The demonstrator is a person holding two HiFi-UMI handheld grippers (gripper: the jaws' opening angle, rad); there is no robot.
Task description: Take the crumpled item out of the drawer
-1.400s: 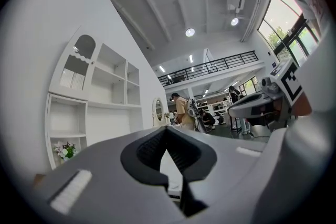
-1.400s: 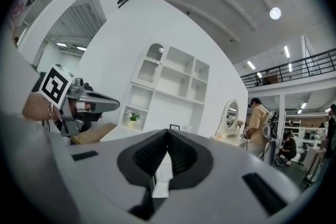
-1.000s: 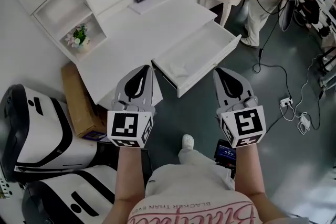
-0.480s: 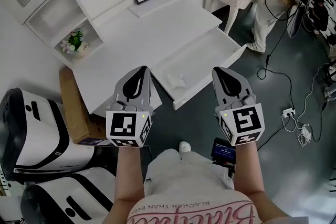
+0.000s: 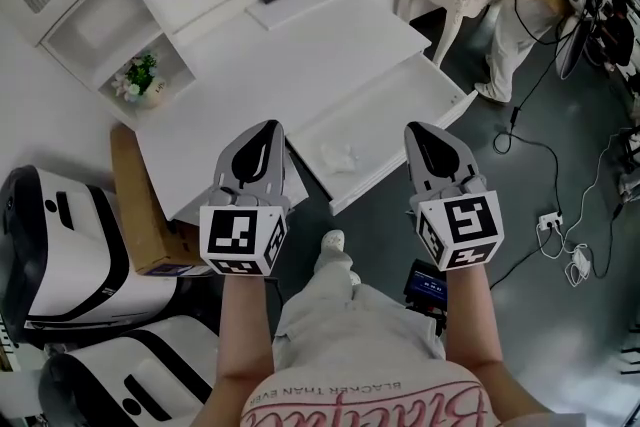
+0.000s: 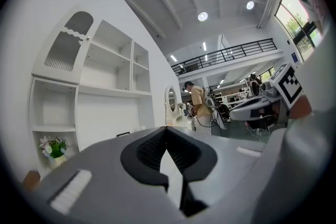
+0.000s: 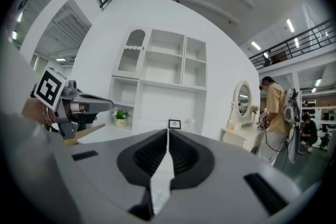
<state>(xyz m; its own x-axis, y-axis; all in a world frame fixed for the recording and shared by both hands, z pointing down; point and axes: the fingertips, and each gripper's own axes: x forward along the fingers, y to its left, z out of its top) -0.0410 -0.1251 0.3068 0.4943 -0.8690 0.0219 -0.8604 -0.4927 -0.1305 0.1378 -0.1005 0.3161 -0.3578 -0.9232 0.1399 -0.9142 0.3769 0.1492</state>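
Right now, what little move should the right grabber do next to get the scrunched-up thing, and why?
Probably ease the right gripper leftward in the head view, over the open drawer, and open its jaws. The crumpled item lies untouched in the drawer, and the jaws are shut with nothing between them, so they cannot take it yet.

Left claw [image 5: 268, 128], right claw [image 5: 419, 128] nearer open drawer [image 5: 395, 115]; person's shoe [image 5: 333, 242] stepped forward
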